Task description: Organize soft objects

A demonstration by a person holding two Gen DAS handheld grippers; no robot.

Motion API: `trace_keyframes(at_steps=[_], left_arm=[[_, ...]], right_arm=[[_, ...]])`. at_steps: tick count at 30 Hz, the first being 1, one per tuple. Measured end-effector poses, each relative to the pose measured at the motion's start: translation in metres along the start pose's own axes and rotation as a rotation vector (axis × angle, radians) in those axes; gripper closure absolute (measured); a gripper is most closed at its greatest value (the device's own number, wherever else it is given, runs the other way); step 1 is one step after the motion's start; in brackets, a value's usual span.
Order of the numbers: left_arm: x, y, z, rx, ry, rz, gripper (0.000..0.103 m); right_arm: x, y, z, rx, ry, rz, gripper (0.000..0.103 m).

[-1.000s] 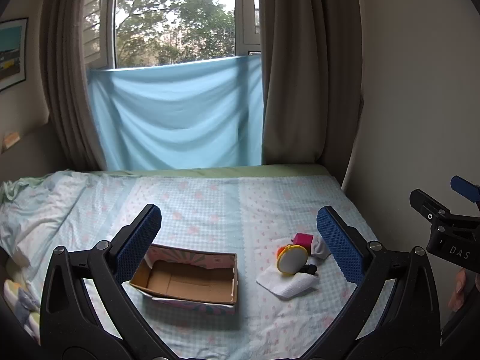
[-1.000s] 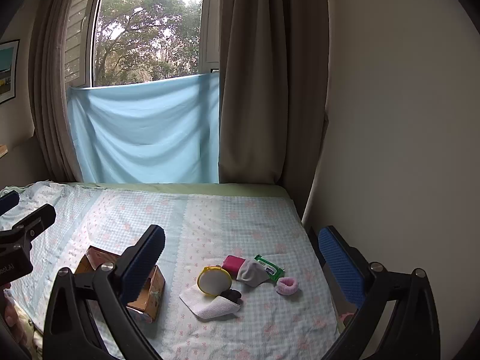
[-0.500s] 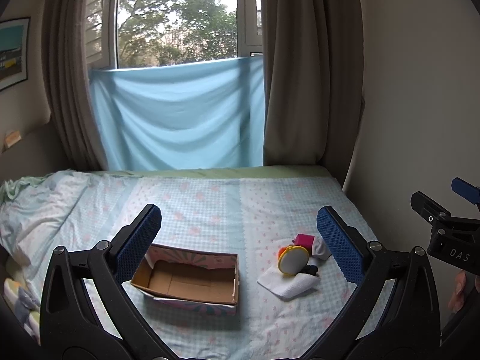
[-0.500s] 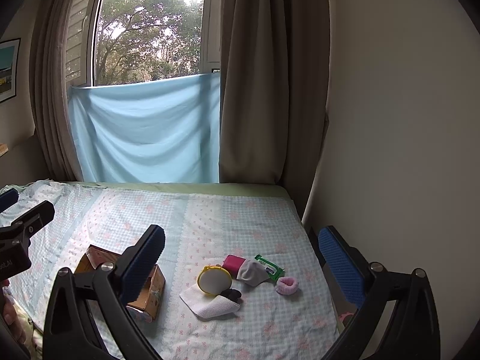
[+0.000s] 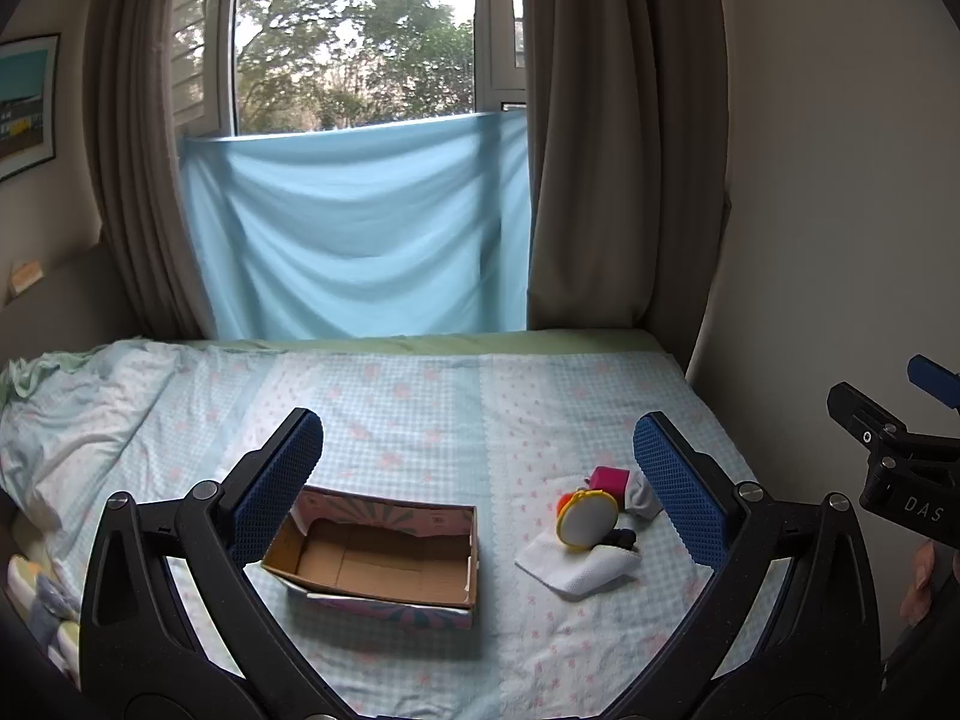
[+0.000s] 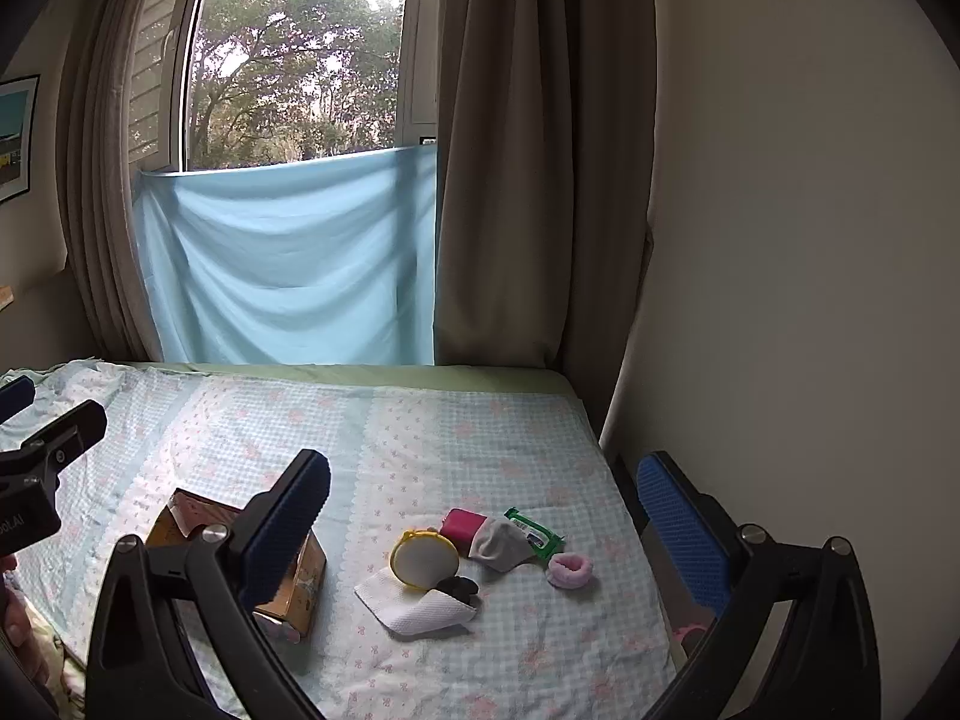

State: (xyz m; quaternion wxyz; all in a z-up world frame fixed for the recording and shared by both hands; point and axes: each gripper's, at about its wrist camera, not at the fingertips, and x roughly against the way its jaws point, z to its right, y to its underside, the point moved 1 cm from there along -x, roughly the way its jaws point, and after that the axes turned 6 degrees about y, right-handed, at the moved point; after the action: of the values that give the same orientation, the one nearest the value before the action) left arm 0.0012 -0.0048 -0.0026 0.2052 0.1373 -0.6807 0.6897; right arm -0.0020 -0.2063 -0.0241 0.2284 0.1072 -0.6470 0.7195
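Both the left gripper (image 5: 477, 468) and right gripper (image 6: 480, 498) hang with jaws wide apart and empty, barely shifted over the last second, so nothing is sorted: the soft pile (image 6: 456, 564) lies on the bed (image 6: 420, 420), right of the empty box (image 5: 384, 558).

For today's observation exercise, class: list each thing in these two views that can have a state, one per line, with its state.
Cardboard box: open, empty, upright on the bed.
White cloth: lying partly folded beside the box.
Pink scrunchie: loose on the bed.
Wipes pack: lying flat.
Left claw: open, holding nothing.
Right claw: open, holding nothing.
Curtains: drawn apart.
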Motion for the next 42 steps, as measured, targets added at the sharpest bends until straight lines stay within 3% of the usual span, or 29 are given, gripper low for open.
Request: trace_keyframes(at_steps=[16, 26, 35, 42], left_arm=[[-0.005, -0.001, -0.003, 0.004, -0.007, -0.023, 0.000], [-0.025, 0.000, -0.010, 0.003, 0.036, -0.099, 0.000], [-0.086, 0.021, 0.004, 0.063, 0.106, -0.222, 0.000], [-0.155, 0.051, 0.048, 0.122, 0.110, -0.314, 0.000]], right_arm=[[-0.002, -0.003, -0.003, -0.006, 0.001, -0.024, 0.001], [-0.012, -0.003, -0.006, -0.043, 0.039, -0.079, 0.001], [-0.061, 0.011, 0.014, -0.033, 0.084, -0.175, 0.001], [-0.139, 0.023, 0.043, -0.048, -0.039, -0.291, 0.001]])
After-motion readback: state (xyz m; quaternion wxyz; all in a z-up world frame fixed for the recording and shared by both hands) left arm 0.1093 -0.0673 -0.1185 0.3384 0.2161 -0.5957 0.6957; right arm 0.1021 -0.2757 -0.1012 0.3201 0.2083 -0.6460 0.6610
